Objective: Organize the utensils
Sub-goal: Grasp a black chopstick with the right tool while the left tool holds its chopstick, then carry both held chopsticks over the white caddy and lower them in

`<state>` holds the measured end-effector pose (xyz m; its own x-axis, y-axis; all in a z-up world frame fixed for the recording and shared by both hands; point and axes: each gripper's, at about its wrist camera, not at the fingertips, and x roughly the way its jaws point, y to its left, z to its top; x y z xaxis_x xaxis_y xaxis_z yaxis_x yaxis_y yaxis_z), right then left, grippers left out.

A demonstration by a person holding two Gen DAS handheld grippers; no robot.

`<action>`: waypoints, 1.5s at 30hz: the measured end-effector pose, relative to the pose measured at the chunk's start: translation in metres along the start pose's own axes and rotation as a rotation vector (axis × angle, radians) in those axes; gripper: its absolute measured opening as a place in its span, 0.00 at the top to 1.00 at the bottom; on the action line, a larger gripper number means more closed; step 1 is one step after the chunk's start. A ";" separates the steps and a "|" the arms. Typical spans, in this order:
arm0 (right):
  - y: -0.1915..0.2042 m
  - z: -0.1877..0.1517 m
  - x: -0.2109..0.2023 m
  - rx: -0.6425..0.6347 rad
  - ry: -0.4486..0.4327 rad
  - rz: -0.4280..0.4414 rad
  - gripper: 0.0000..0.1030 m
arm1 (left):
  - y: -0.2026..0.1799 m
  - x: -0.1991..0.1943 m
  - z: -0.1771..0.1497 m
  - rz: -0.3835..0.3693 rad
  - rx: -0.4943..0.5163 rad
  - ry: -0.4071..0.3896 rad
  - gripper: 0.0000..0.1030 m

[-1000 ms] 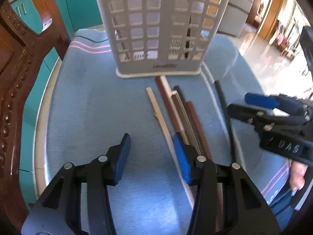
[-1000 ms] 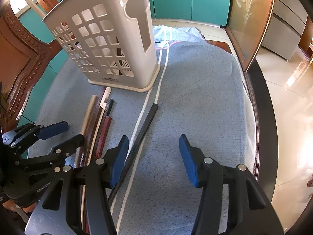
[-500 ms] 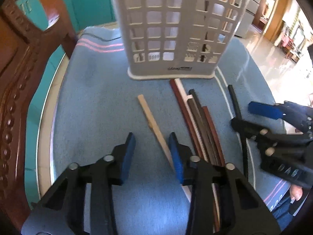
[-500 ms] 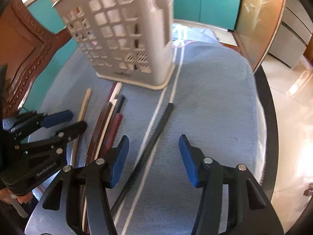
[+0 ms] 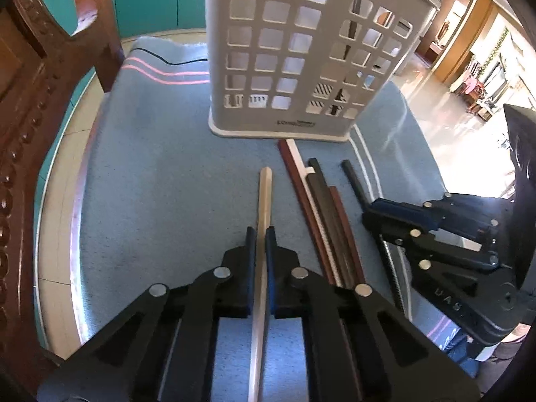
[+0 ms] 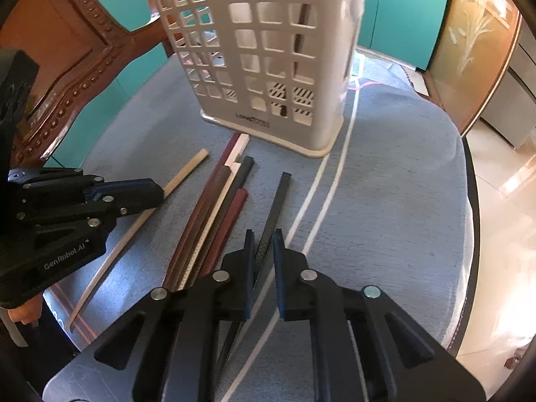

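A round worktop (image 6: 467,181) is covered by a blue cloth (image 5: 150,181) with pale stripes. A white lattice holder (image 5: 294,50) stands upright on the cloth toward the far edge; one dark stick shows through its openings. Just before the holder's base a bundle (image 5: 321,214) of dark, brown and white chopsticks lies side by side, their ends close to that base. The left tool (image 5: 260,234) has just been closing and is now clenched on a pale chopstick (image 5: 264,194), which runs between its blue pads and points toward the holder, lying left of the bundle and apart from it. The right tool (image 6: 264,239) has likewise just been closing; a black chopstick (image 6: 276,207) runs between its jaws, lying right of the bundle beside the pale stripes. From the left wrist view the pads appear pressed on that stick, though a narrow gap shows on one side in the right wrist view. Both tools point steeply down at the cloth. A carved wooden chair back (image 5: 30,107) stands at the worktop's left edge.
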<state>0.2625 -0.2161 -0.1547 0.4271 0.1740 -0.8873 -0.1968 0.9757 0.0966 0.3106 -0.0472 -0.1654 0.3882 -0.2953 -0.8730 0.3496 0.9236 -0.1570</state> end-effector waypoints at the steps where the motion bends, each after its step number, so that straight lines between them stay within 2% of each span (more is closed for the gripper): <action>1: 0.000 0.000 0.000 0.003 0.002 -0.005 0.87 | 0.000 -0.001 0.000 0.008 0.002 -0.001 0.93; 9: 0.002 0.005 0.003 -0.005 -0.008 -0.077 0.82 | -0.018 0.011 0.010 0.110 0.023 0.011 0.89; 15: 0.002 0.010 0.007 0.013 -0.015 -0.084 0.78 | -0.034 0.017 0.020 0.209 0.061 -0.001 0.86; 18: 0.001 0.017 0.009 0.007 -0.016 -0.086 0.76 | -0.046 0.021 0.024 0.237 0.084 -0.009 0.86; 23: -0.001 0.011 0.006 -0.003 -0.021 -0.086 0.76 | -0.056 0.021 0.020 0.255 0.108 -0.018 0.86; 25: 0.000 0.009 0.005 -0.004 -0.023 -0.081 0.78 | -0.060 0.022 0.021 0.256 0.112 -0.020 0.87; 28: -0.007 0.007 0.003 0.014 -0.027 -0.048 0.87 | -0.064 0.022 0.019 0.258 0.120 -0.024 0.92; 32: -0.015 0.008 -0.009 0.025 -0.058 -0.029 0.89 | -0.059 0.020 0.017 0.267 0.104 -0.040 0.93; 35: -0.021 0.008 -0.031 0.032 -0.119 -0.009 0.91 | -0.054 0.007 0.016 0.267 0.097 -0.084 0.93; 38: -0.024 0.009 -0.059 0.036 -0.183 0.017 0.92 | -0.059 -0.021 0.014 0.254 0.098 -0.165 0.93; 45: -0.030 -0.009 -0.160 0.009 -0.429 0.096 0.94 | -0.077 -0.122 0.000 0.175 0.124 -0.404 0.93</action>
<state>0.1917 -0.2743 -0.0195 0.7353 0.3019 -0.6068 -0.2464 0.9531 0.1756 0.2365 -0.0822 -0.0468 0.7432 -0.2322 -0.6275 0.3394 0.9390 0.0545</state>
